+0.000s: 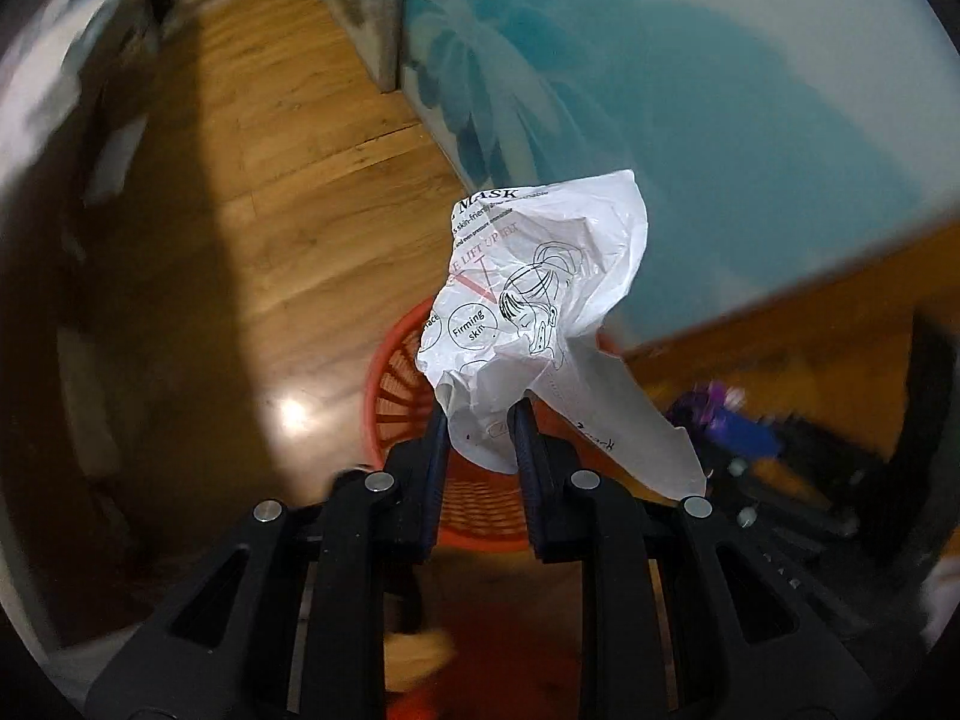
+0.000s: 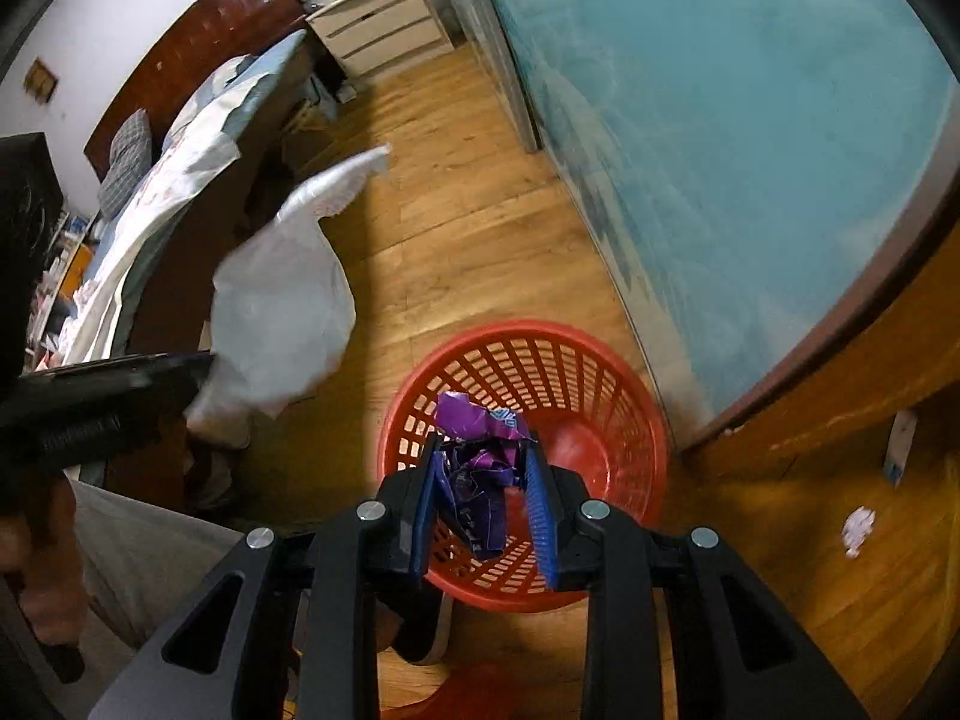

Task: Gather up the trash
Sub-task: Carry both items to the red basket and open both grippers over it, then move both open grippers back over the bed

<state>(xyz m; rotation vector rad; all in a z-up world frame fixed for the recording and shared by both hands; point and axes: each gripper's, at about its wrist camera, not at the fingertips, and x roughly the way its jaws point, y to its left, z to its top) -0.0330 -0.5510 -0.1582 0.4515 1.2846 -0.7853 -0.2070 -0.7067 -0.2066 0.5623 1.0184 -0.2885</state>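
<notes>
My left gripper (image 1: 480,414) is shut on a crumpled white mask wrapper (image 1: 540,300) with black print, held above the red mesh basket (image 1: 396,396). The right wrist view shows that wrapper (image 2: 282,312) at the left, beside the left gripper (image 2: 180,378). My right gripper (image 2: 483,447) is shut on a crumpled purple wrapper (image 2: 480,468) and holds it over the open mouth of the red basket (image 2: 576,372), which stands on the wooden floor.
A teal glass door (image 2: 750,150) runs along the right. A bed (image 2: 180,168) and a white drawer unit (image 2: 384,24) are at the left and back. A small white paper scrap (image 2: 857,531) lies on the floor at right.
</notes>
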